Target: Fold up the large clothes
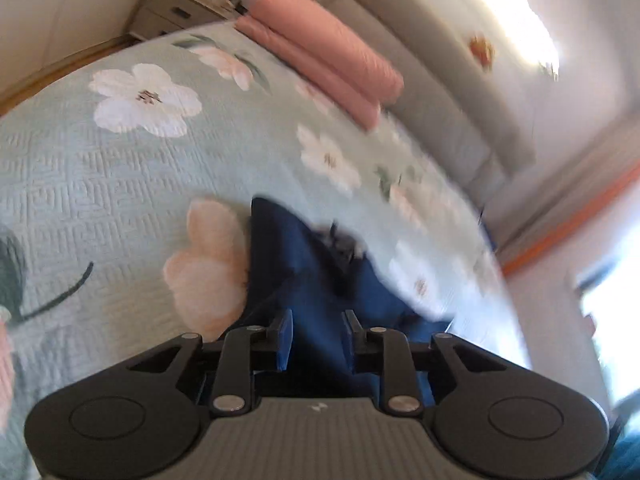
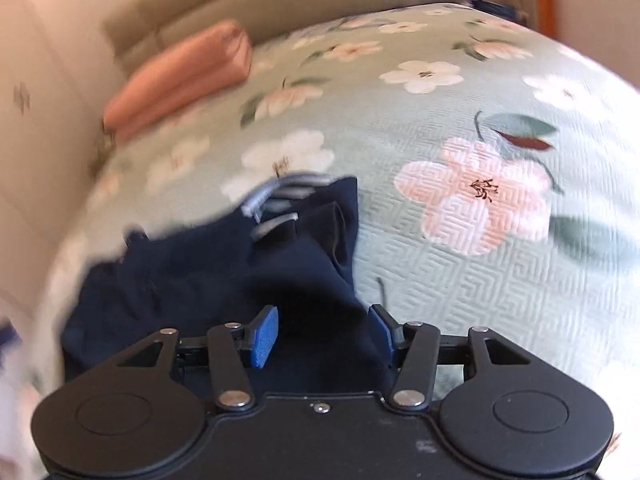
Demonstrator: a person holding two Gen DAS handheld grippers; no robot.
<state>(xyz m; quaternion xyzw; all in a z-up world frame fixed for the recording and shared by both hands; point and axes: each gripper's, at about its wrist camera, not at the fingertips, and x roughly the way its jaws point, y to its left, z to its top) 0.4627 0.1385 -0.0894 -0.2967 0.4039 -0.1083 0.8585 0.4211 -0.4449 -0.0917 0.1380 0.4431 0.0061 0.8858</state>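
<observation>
Both grippers pointed steeply down over the bed, each tilted so that the mattress ran slantwise across its view. The left gripper (image 1: 318, 338) had its blue pads a modest gap apart, with the navy garment (image 1: 304, 280) lying in the gap and below it; the pads did not visibly pinch the cloth. The right gripper (image 2: 323, 332) stood wider, its pads well apart, and the navy garment (image 2: 224, 264) spread beneath and between them without being clamped.

The garment lay bunched on the near part of the floral bedspread (image 1: 100, 200), a striped grey-and-white trim (image 2: 276, 200) showing at its far edge in the right wrist view. Its far corner ended beside a peach flower in the print.

Beyond the garment the bedspread was open towards the far side, where a folded pink blanket (image 1: 324, 56) lay against the padded headboard (image 1: 448, 92). A bedside cabinet (image 1: 180, 12) stood past the far left corner of the bed. Both views were smeared by blur, most strongly along the bed's edges.
</observation>
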